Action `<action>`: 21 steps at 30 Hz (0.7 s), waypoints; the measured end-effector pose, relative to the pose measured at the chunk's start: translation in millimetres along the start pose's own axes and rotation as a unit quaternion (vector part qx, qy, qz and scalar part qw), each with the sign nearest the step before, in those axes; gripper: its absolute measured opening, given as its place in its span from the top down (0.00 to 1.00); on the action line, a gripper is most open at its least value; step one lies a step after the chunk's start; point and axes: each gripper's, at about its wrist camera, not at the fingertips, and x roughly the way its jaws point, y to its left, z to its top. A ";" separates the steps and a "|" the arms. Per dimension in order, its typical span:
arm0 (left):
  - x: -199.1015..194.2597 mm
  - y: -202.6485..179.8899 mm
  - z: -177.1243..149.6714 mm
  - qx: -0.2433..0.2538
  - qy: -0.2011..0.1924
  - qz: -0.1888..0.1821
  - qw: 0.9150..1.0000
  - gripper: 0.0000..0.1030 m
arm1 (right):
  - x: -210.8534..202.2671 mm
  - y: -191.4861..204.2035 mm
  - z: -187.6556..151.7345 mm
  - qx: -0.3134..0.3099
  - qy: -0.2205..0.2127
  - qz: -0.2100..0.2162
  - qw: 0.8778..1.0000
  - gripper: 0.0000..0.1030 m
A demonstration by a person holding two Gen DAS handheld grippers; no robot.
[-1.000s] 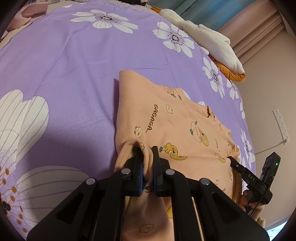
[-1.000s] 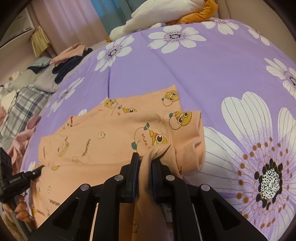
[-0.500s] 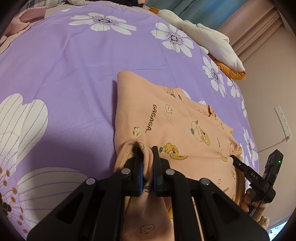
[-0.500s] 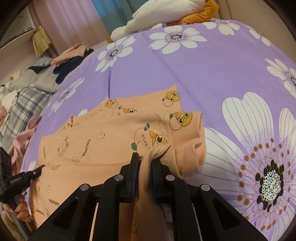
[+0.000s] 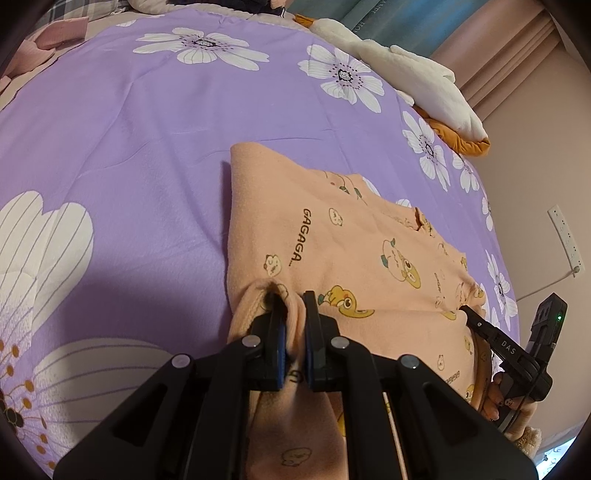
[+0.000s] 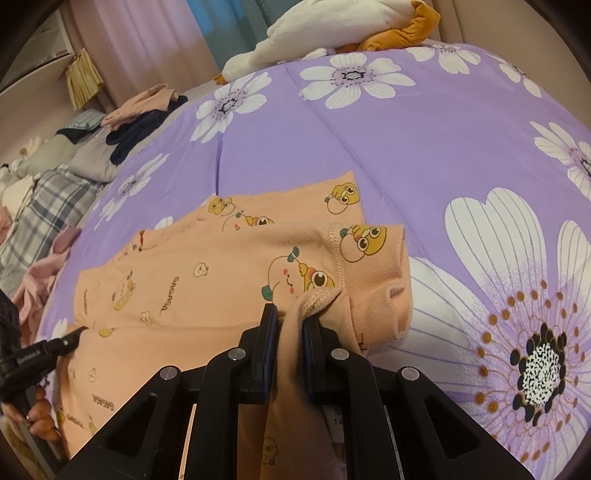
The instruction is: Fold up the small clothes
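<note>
A small peach garment (image 5: 354,251) printed with cartoon ducks and "GAGAGA" lies on the purple flowered bedspread (image 5: 129,140). My left gripper (image 5: 293,314) is shut on a bunched ribbed edge of the garment at its near left corner. My right gripper (image 6: 290,321) is shut on another ribbed edge at the garment (image 6: 207,280) near the right corner. The cloth hangs down between each pair of fingers. The right gripper also shows in the left wrist view (image 5: 469,310), and the left gripper in the right wrist view (image 6: 79,330).
A white and orange plush toy (image 6: 332,33) lies at the far end of the bed. Piles of other clothes (image 6: 74,147) sit along the far left side. A wall with a socket (image 5: 565,236) is to the right.
Both grippers keep their hold on the garment. Both have drawn the held edges slightly forward over the garment; the fold has shifted little.
</note>
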 end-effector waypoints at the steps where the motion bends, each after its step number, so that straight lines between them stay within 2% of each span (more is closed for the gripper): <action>1: 0.0 0.1 0.3 0.001 0.000 0.000 1.000 0.92 | 0.3 -0.2 0.5 0.000 0.000 0.000 1.000 0.92; 9: 0.5 -1.5 -0.8 0.005 -0.003 0.003 1.000 0.92 | 2.0 0.0 1.2 -0.003 -0.002 -0.004 1.000 0.92; 21: 1.3 -1.1 -1.4 0.009 -0.004 0.004 1.000 0.92 | 4.7 8.5 -0.9 -0.023 -0.011 -0.034 0.999 0.92</action>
